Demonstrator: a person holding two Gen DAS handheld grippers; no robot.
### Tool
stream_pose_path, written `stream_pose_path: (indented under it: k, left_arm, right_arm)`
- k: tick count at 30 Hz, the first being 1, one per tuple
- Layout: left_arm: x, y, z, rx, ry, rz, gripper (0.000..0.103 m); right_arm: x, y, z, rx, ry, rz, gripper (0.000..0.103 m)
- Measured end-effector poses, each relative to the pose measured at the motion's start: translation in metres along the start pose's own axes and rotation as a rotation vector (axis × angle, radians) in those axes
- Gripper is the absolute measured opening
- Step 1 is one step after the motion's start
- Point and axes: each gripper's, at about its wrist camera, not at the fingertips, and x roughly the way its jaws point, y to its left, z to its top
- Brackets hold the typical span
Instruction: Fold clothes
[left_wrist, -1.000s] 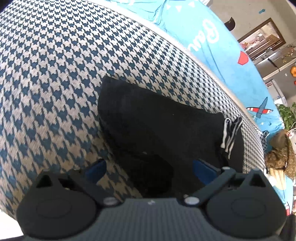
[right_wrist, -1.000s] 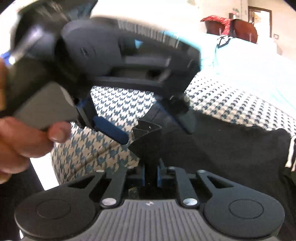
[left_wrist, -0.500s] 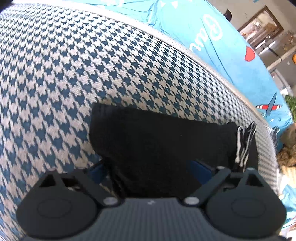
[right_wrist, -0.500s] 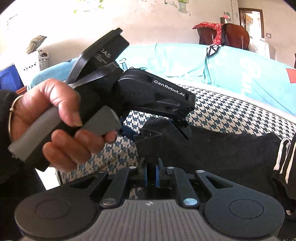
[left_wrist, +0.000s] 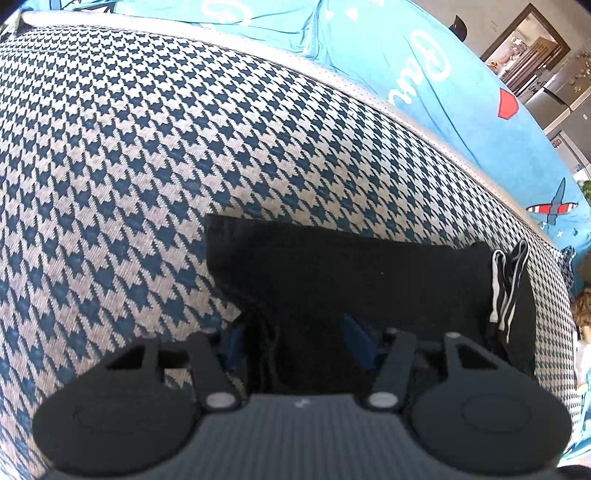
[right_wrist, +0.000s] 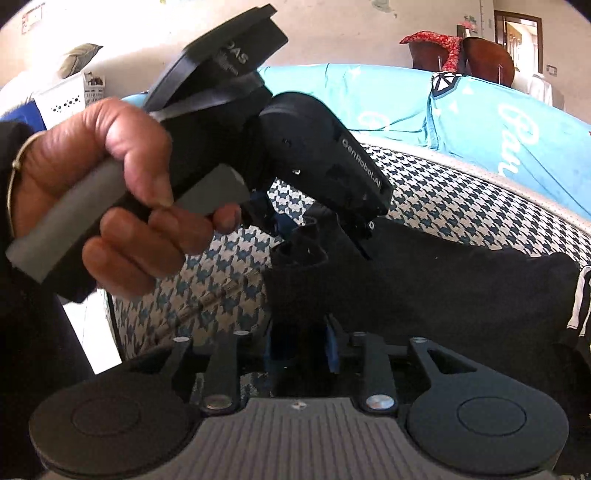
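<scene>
A black garment (left_wrist: 351, 273) with white stripes (left_wrist: 506, 288) at its right end lies flat on a houndstooth cushion (left_wrist: 147, 147). My left gripper (left_wrist: 295, 341) straddles the garment's near left corner. Its blue pads (left_wrist: 356, 338) stand partly apart around a bunched fold. In the right wrist view a hand (right_wrist: 122, 184) holds the left gripper (right_wrist: 321, 236) over a raised fold of the garment (right_wrist: 443, 288). My right gripper (right_wrist: 302, 347) is shut on the near edge of the same corner, with black cloth filling the gap between its pads.
The houndstooth cushion (right_wrist: 461, 199) ends at a front edge on the left, with bright floor below. A turquoise printed cover (left_wrist: 388, 48) drapes the sofa back behind it. A white basket (right_wrist: 66, 99) and a chair with red cloth (right_wrist: 461, 48) stand against the far wall.
The left gripper's fingers have drawn closer together around the garment's corner and it has tilted down. The right gripper's pads stand a little wider than before, still holding cloth.
</scene>
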Motion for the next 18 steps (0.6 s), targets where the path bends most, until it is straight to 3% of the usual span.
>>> stream_pose_path:
  k: [8,10,13,17,18]
  left_arm:
    - [0.002,-0.006,-0.001,0.029,-0.006,0.022,0.055]
    - [0.006,-0.01,-0.002,0.037,-0.012,0.026,0.07]
    - [0.01,-0.014,-0.001,0.035,-0.021,0.022,0.081]
    - [0.016,-0.024,-0.002,0.078,-0.037,0.058,0.075]
    - [0.017,-0.026,-0.002,0.093,-0.042,0.069,0.063]
  right_arm:
    - [0.011,0.009,-0.001,-0.057,-0.005,-0.032,0.03]
    - [0.011,0.008,0.0,-0.056,-0.005,-0.043,0.016]
    - [0.008,0.004,0.001,-0.039,-0.012,-0.041,0.011]
    - [0.002,0.002,0.003,-0.031,-0.029,-0.053,0.01]
    - [0.001,0.001,0.004,-0.029,-0.033,-0.056,0.01]
